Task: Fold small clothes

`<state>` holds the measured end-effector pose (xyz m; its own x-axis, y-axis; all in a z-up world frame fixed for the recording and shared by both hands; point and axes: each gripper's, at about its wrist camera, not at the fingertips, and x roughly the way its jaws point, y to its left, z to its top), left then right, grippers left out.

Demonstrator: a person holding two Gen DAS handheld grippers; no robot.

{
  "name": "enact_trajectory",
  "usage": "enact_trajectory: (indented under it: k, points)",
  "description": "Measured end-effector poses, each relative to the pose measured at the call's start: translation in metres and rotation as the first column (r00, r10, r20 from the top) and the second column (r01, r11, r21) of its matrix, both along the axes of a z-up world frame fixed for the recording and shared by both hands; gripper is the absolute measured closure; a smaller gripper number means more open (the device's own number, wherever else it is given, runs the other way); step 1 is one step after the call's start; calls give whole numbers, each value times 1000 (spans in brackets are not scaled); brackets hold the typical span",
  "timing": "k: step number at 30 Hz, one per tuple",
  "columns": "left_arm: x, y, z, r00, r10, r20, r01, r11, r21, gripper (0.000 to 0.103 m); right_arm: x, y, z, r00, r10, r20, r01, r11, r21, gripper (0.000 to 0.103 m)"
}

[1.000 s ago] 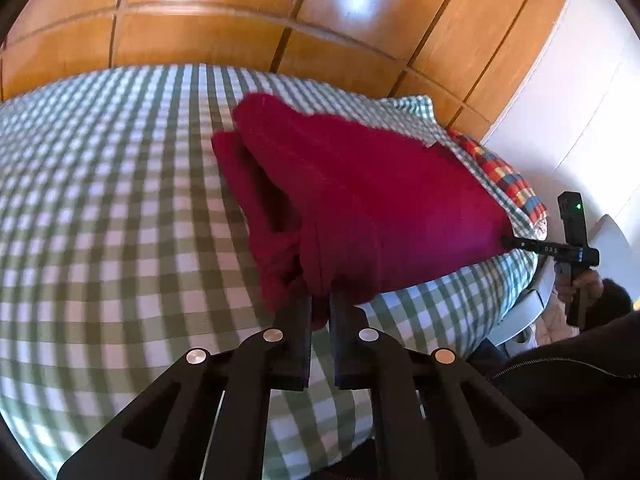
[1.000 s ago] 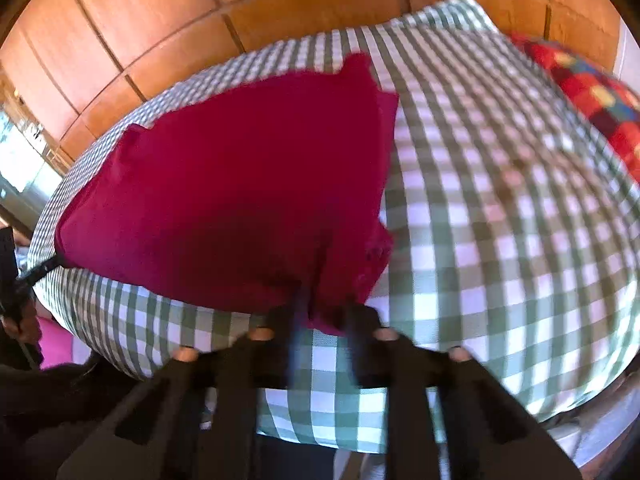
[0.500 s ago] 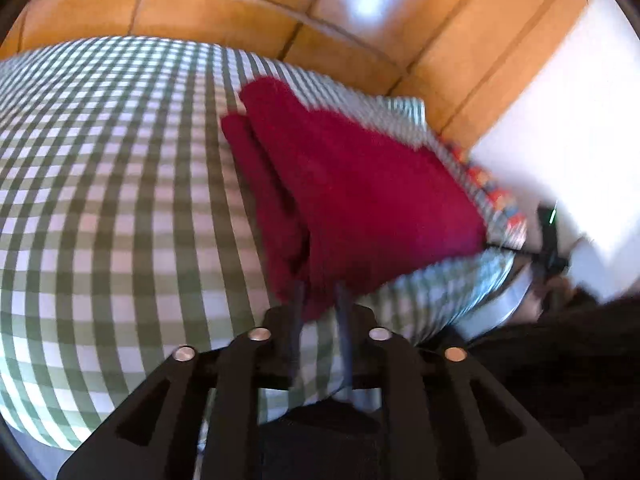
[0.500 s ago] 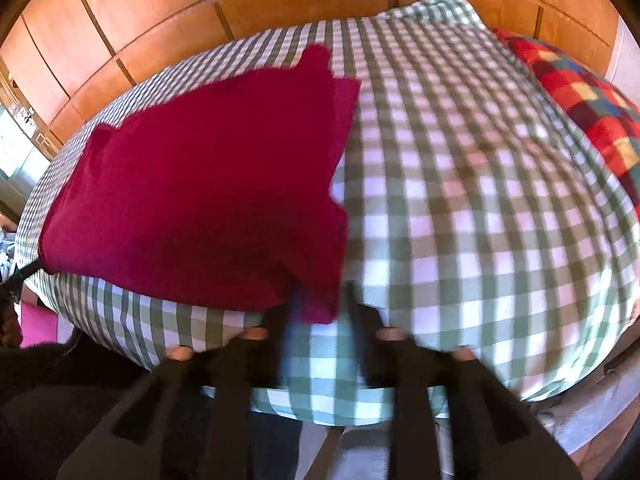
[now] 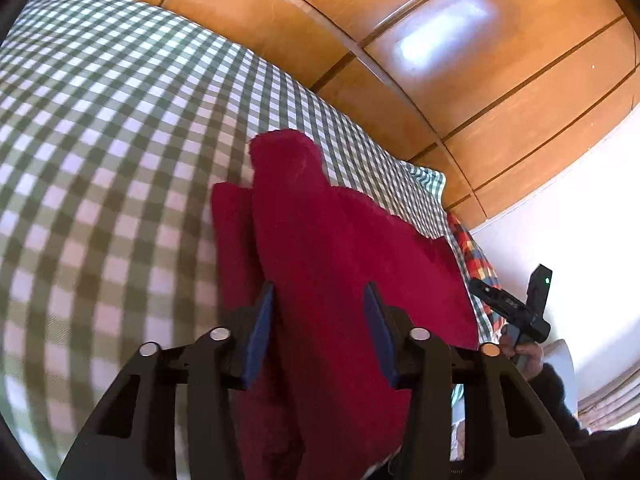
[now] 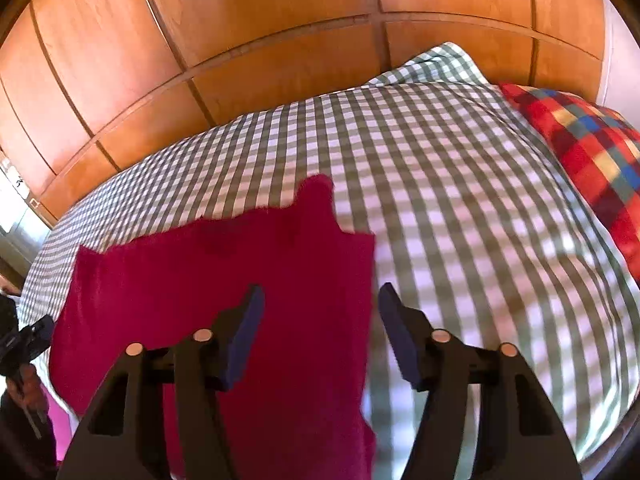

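Observation:
A dark red small garment [image 5: 332, 248] lies folded on the green-and-white checked bedcover [image 5: 100, 160], near its front edge. My left gripper [image 5: 318, 300] is open and empty, its jaws spread just above the garment's near end. In the right wrist view the same garment [image 6: 224, 280] lies flat, a narrow strap end pointing away. My right gripper [image 6: 318, 300] is open and empty over the garment's right edge. The right gripper also shows in the left wrist view [image 5: 512, 308], held in a hand.
Wooden wall panels [image 6: 280, 40] stand behind the bed. A red multicoloured checked pillow [image 6: 592, 152] lies at the right end of the bedcover [image 6: 460, 184]. A white wall [image 5: 580, 220] is to the right. The left gripper shows in the right wrist view [image 6: 24, 340].
Both grippers were shut on the red garment's near corners; both have opened and let go. The garment now lies flat on the bedcover, and both grippers have drawn back slightly.

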<state>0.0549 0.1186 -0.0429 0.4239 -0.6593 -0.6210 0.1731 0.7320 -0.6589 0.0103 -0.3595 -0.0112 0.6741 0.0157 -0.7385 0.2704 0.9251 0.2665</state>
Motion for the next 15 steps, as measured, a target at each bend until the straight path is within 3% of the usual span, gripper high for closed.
enact_trajectory:
  k: [1, 2, 3, 4, 7, 9, 11, 12, 15]
  points:
    - [3, -2, -3, 1000, 0, -4, 0, 1000, 6, 72, 6, 1, -4, 1000, -10, -14, 10, 1000, -10, 52]
    - [4, -6, -5, 1000, -3, -6, 4, 1000, 15, 83, 15, 1, -9, 999, -18, -39, 17, 1000, -17, 67]
    - [5, -8, -5, 1000, -4, 4, 4, 999, 35, 91, 17, 2, -12, 998, -19, -52, 18, 1000, -23, 90]
    - [2, -9, -2, 1000, 5, 22, -6, 998, 57, 96, 18, 3, -14, 998, -27, -60, 25, 999, -38, 96]
    - [-19, 1, 16, 992, 64, 113, -71, 996, 62, 97, 3, 5, -9, 998, -57, 10, 57, 997, -51, 96]
    - [-33, 10, 20, 987, 98, 127, -107, 992, 65, 97, -4, 5, -10, 996, -80, 34, 81, 996, -45, 96]
    - [-32, 7, 8, 989, 107, 98, -123, 978, 171, 97, 4, 4, -24, 997, -79, -5, 79, 996, -32, 95]
    - [-27, 3, -6, 992, 115, 46, -123, 963, 240, 97, 9, 6, -34, 995, -90, -33, 89, 995, -39, 92]
    - [-21, 2, -16, 986, 164, -4, -158, 953, 259, 93, 11, 5, -43, 993, -115, -23, 114, 993, -43, 79]
